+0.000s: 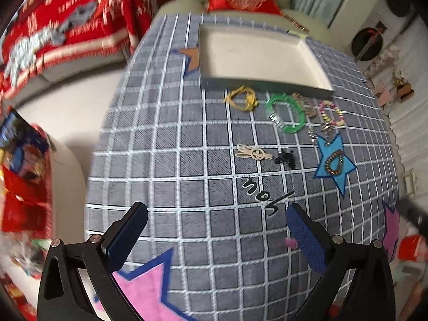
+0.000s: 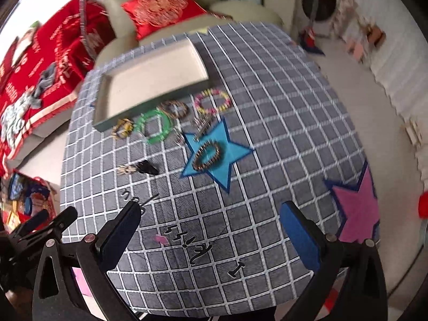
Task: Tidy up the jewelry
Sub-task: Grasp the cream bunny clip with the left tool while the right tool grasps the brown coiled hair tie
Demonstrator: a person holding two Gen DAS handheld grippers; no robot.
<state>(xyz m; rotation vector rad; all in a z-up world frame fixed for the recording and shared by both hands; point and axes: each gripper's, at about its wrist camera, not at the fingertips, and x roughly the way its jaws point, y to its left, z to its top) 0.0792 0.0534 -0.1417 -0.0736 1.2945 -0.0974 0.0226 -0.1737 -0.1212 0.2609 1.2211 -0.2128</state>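
While both the left gripper (image 1: 216,230) and right gripper (image 2: 211,227) hover with jaws apart and empty, the bracelets (image 1: 287,112) lie by the tray's (image 1: 256,81) near edge; a first pick awaits

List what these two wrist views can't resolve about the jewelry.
- Brown bracelet, left wrist view: motion blur smears its beads.
- Silver pieces, right wrist view: too small and blurred to identify.
- Tray near wall, right wrist view: blurred, so its inside corner is unreadable.
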